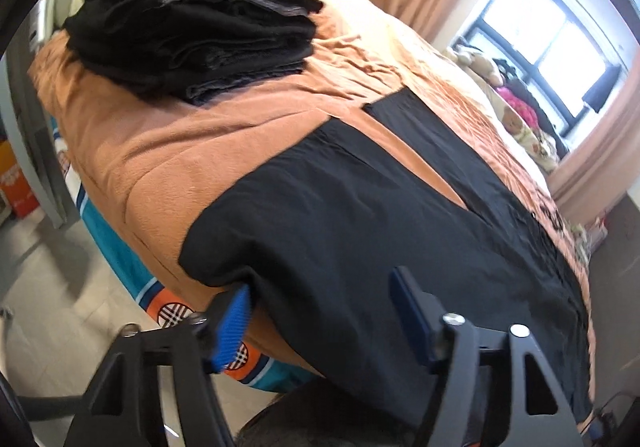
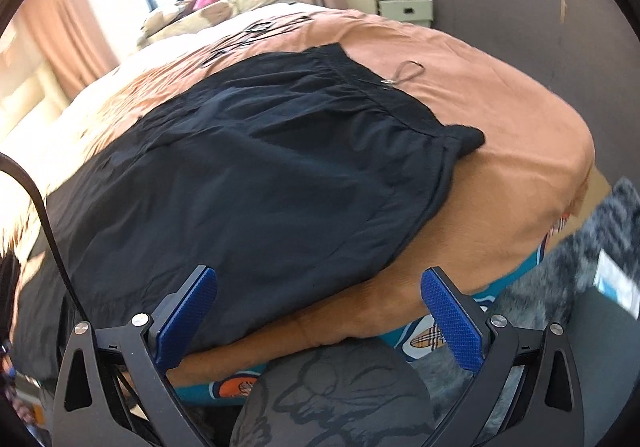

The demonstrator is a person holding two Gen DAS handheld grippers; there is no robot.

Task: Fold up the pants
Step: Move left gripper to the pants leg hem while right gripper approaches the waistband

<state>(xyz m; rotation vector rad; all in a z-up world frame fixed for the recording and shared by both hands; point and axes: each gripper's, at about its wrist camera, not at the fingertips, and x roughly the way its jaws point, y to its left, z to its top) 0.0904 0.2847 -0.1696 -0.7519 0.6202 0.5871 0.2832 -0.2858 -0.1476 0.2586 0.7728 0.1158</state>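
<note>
- Black pants (image 1: pixel 360 207) lie spread flat on the orange blanket (image 1: pixel 160 151) of the bed (image 2: pixel 520 151). The near long side hangs over the bed's near edge.
- Long axis: in the left wrist view the two legs run away from the camera toward the window (image 1: pixel 552 43). In the right wrist view the gathered waistband (image 2: pixel 384 87) lies at the far right, with a drawstring loop (image 2: pixel 408 71) resting on the blanket just beyond it.
- Left gripper (image 1: pixel 324 311): jaws part-way open, nothing pressed between them. One blue pad (image 1: pixel 234 323) sits just at the draped cloth edge of the near leg; whether it touches cannot be told. The cloth lies directly ahead of and between the jaws.
- Right gripper (image 2: pixel 316 319): jaws wide, empty. The pants' near edge lies ahead and toward the left jaw; the right jaw faces bare blanket and the patterned sheet (image 2: pixel 424 339) below.
- Judgement: the left gripper is nearer a grasp, on the leg side; the right gripper fronts the hip section below the waistband. The coming move likely turns on both taking the near long edge, so that it can be carried across the long axis onto the far leg.
- A stack of folded dark garments (image 1: pixel 192 27) rests well apart, at the far left corner of the bed.
</note>
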